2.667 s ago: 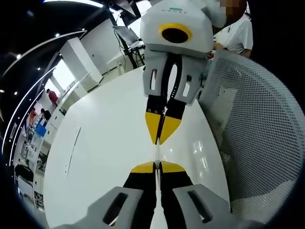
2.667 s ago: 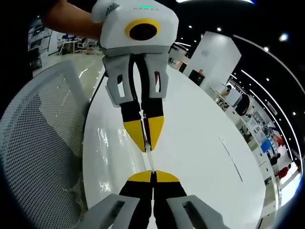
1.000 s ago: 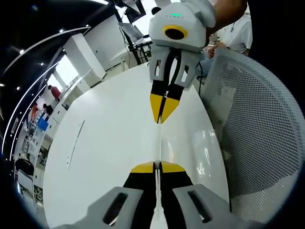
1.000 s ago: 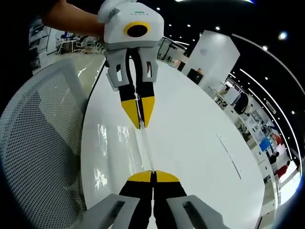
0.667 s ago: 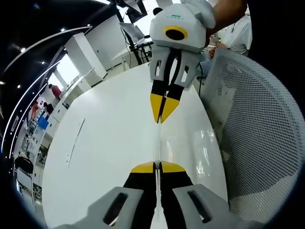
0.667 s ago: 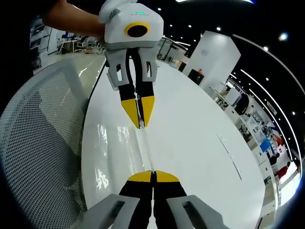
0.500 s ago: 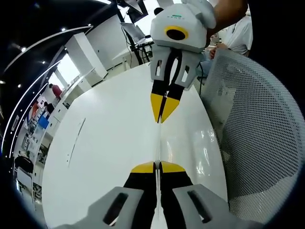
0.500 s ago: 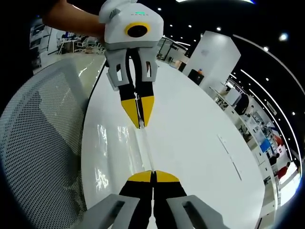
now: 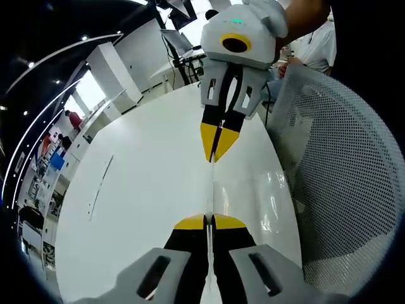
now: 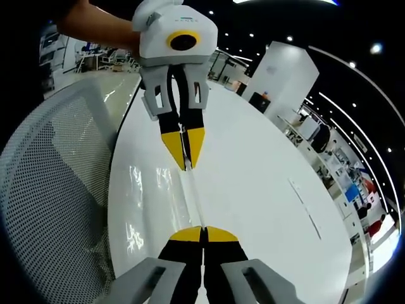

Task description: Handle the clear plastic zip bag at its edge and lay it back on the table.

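The clear plastic zip bag (image 9: 211, 190) is held edge-on as a thin, taut strip between my two grippers, above the white table (image 9: 139, 190). My left gripper (image 9: 209, 218) is shut on its near end. Facing it, my right gripper (image 9: 214, 159) is shut on the far end, with a person's hand behind it. In the right gripper view the same strip of the bag (image 10: 193, 199) runs from my right gripper (image 10: 202, 229) up to my left gripper (image 10: 185, 167). The bag's body hangs below the edge and gives glints over the table (image 10: 253, 190).
A grey mesh chair back (image 9: 342, 177) stands close beside the table's edge, also seen as the mesh chair (image 10: 50, 190) in the right gripper view. A thin line marks the tabletop (image 9: 98, 193). Office desks and people lie far behind.
Since 2.7 s ago the two grippers have drawn apart, stretching the bag's edge longer between them. Over the last second they have hardly moved, and both stay shut.
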Available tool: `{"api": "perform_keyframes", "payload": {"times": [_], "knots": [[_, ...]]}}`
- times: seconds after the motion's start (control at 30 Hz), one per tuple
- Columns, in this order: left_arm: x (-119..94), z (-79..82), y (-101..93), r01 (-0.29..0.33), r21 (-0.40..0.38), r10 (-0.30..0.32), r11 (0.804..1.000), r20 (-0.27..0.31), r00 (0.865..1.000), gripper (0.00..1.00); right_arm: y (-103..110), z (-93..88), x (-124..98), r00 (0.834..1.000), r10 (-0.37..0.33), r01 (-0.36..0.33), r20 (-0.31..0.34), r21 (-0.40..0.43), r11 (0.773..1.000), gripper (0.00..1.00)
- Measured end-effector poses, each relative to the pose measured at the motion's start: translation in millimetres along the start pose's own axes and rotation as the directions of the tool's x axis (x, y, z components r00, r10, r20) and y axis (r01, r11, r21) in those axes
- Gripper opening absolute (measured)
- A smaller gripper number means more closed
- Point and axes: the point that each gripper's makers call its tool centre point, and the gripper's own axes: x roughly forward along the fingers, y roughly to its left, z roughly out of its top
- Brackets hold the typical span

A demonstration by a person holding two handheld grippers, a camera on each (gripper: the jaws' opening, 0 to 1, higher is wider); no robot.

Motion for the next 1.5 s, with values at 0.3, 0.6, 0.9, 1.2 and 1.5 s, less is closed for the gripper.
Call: {"api": "perform_keyframes", "payload": {"times": [0.3,0.6,0.9,1.2,1.5], "knots": [[-6,-7.7,2.6,0.001,-0.007,-0.001,1.0,-0.016,1.0,0.0,-2,-3.2,-1,1.0,-0.003,0.003,-0.006,0.002,1.0,0.0],[-9,-12.0,5.7,-0.007,-0.019,0.007,1.0,-0.019,1.0,0.0,-4,-5.2,-2,1.0,-0.01,0.01,-0.008,0.008,1.0,0.0],[-13,-16.2,5.0,-0.011,-0.027,0.01,1.0,-0.024,1.0,0.0,-4,-6.9,-3,1.0,-0.01,0.01,-0.009,0.012,1.0,0.0],[-15,-18.2,6.7,-0.017,-0.031,0.016,0.999,-0.026,1.0,0.0,-5,-6.4,-3,1.0,-0.015,0.015,-0.006,0.012,1.0,0.0],[-16,-18.7,5.8,-0.019,-0.035,0.018,0.999,-0.025,1.0,0.0,-6,-6.3,-2,1.0,-0.016,0.016,-0.006,0.013,1.0,0.0]]}}
